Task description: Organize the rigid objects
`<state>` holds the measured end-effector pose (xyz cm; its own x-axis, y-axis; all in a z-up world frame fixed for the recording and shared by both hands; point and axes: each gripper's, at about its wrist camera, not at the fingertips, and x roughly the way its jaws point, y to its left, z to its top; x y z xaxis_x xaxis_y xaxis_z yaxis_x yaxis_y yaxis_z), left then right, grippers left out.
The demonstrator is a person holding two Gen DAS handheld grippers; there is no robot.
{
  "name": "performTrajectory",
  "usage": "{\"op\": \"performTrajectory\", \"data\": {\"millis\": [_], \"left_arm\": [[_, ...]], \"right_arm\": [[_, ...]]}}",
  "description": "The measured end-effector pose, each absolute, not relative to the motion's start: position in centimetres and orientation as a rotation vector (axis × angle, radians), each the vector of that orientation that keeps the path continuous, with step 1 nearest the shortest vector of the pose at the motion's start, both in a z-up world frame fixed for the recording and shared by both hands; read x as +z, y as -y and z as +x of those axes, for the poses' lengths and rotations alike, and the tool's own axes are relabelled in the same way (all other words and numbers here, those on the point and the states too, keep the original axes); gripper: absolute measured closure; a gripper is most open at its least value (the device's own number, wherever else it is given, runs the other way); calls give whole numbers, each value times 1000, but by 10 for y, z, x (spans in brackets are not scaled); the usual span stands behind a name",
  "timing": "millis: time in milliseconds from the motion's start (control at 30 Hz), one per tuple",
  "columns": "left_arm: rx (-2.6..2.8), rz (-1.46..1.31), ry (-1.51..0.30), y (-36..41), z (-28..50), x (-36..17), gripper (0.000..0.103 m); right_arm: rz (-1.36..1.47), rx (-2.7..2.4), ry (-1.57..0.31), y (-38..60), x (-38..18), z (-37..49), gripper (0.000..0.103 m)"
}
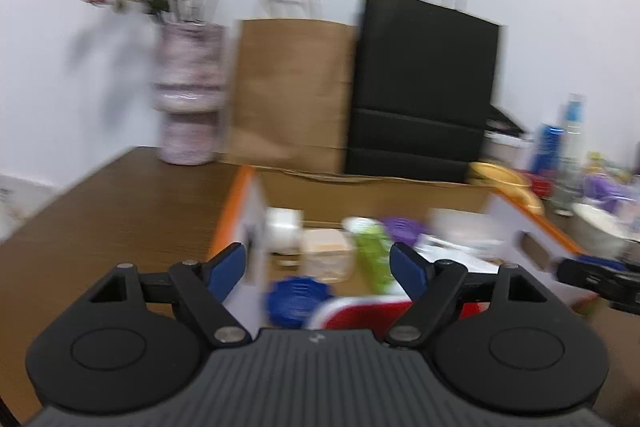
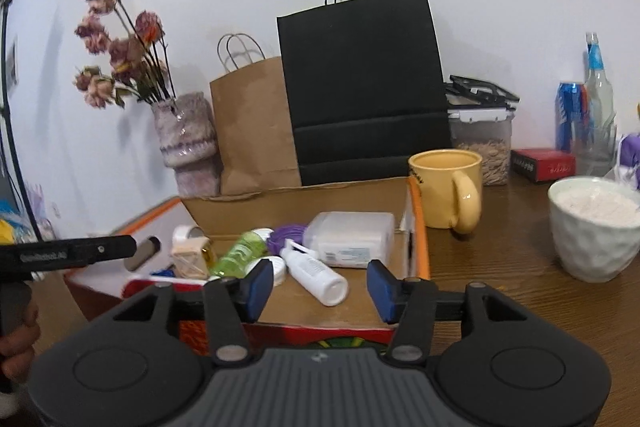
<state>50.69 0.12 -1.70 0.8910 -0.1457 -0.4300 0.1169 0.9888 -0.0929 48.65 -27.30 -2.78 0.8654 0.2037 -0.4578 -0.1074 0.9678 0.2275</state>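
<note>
An open cardboard box (image 2: 304,199) with orange-edged flaps sits on the wooden table and holds several small items: a white spray bottle (image 2: 316,275), a green bottle (image 2: 238,255), a clear plastic case (image 2: 352,237), a purple coil (image 2: 286,233). The box also shows, blurred, in the left wrist view (image 1: 360,191), with the green bottle (image 1: 372,251) and a blue cap (image 1: 298,299). My left gripper (image 1: 318,267) is open and empty above the box's near left corner. My right gripper (image 2: 320,287) is open and empty over the box's near edge. The left gripper's body (image 2: 72,251) shows at the left.
Behind the box stand a flower vase (image 2: 186,143), a brown paper bag (image 2: 252,131) and a black bag (image 2: 360,87). To the right are a yellow mug (image 2: 448,187), a white bowl (image 2: 592,227), a cereal container (image 2: 482,139), a red box (image 2: 544,163), a can and a bottle.
</note>
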Motion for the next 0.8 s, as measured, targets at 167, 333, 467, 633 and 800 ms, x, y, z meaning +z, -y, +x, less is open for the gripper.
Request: {"op": "performTrajectory", "data": {"millis": [167, 333, 467, 633, 800], "left_arm": [[-148, -54, -443, -10, 476, 9, 22], [-146, -63, -410, -23, 434, 41, 14], [-146, -66, -391, -31, 400, 59, 13], [-148, -85, -364, -39, 354, 74, 12], [-151, -70, -329, -41, 309, 84, 12]], "right_arm": [[184, 152, -479, 268, 1, 457, 43], [173, 143, -437, 266, 38, 420, 38], [126, 136, -411, 259, 61, 389, 35], [124, 133, -380, 255, 77, 351, 35], [140, 133, -367, 252, 83, 311, 33]]}}
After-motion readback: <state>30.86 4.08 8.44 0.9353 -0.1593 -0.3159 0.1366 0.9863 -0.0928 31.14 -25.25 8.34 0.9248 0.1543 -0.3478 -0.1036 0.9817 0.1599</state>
